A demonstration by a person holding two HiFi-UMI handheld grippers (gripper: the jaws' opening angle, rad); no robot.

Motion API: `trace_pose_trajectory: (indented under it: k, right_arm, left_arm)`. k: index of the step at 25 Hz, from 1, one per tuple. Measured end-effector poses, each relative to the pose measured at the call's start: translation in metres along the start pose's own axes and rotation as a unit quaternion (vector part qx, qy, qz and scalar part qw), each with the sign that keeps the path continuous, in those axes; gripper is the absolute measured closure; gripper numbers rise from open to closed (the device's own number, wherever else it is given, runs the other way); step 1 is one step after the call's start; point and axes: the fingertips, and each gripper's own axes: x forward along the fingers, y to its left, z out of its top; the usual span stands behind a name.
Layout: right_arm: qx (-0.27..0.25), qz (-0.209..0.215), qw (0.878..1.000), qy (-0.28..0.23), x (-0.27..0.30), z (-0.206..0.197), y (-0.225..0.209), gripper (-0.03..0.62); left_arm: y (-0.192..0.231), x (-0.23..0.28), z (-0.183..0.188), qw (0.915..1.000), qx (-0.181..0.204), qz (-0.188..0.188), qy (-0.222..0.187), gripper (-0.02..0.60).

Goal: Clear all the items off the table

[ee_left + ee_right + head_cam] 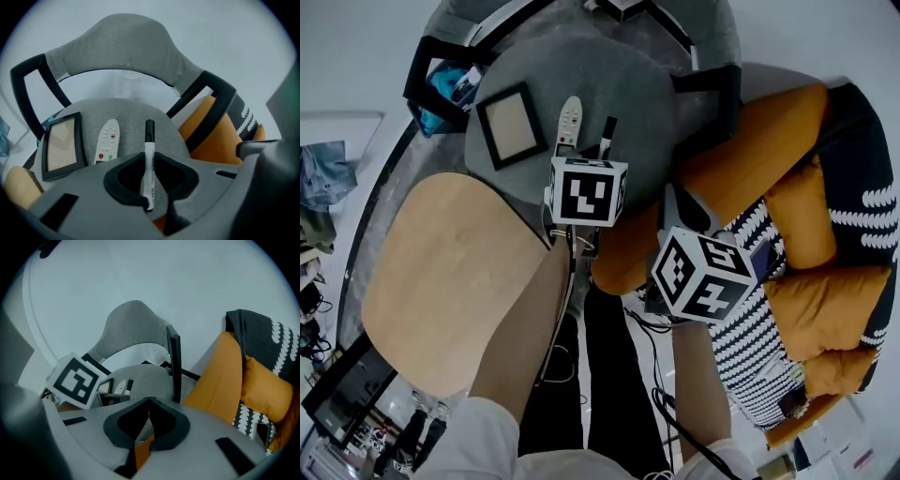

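No brand or word can be read anywhere: the marker pen [149, 176] carries a line of fine dark print down its white barrel, too small to make out, and the remote control [108, 140] shows only two red buttons and one green among pale keys. The cube [589, 192] on the left gripper and the cube [703, 272] on the right each bear bold black-and-white square patterns, not letters. Counted, there is one pen, one remote and one picture frame [513, 125] with a black border round a pale centre. The remote and frame lie side by side on the round grey chair seat [628, 84], the frame on the left in the head view. The pen is slim, with a black cap at its far end. It stands between the jaws of the left gripper [150, 157], which are closed narrowly on its barrel, over the seat just right of the remote. The right gripper [149, 401] has its jaws pressed together with nothing between them, near the orange sofa [741, 141]. A light wooden table [441, 272] lies beside the chair.
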Motion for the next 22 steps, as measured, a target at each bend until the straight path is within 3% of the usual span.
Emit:
trace_pose_trajectory:
  k: [9,15,22]
  right_arm:
    - [0.019,0.002,1.0,0.011,0.013,-0.007,-0.02,0.569]
    - [0.022,0.004,1.0,0.017,0.02,-0.006,-0.021,0.569]
    - [0.02,0.0,1.0,0.02,0.02,-0.002,-0.019,0.569]
  left_arm:
    - [0.003,0.044,0.01,0.9993,0.001,0.036,0.013,0.512]
    - [0.005,0.051,0.008,0.9995,-0.006,0.028,0.012,0.509]
    - [0.003,0.035,0.011,0.9993,-0.032,0.008,-0.016,0.477]
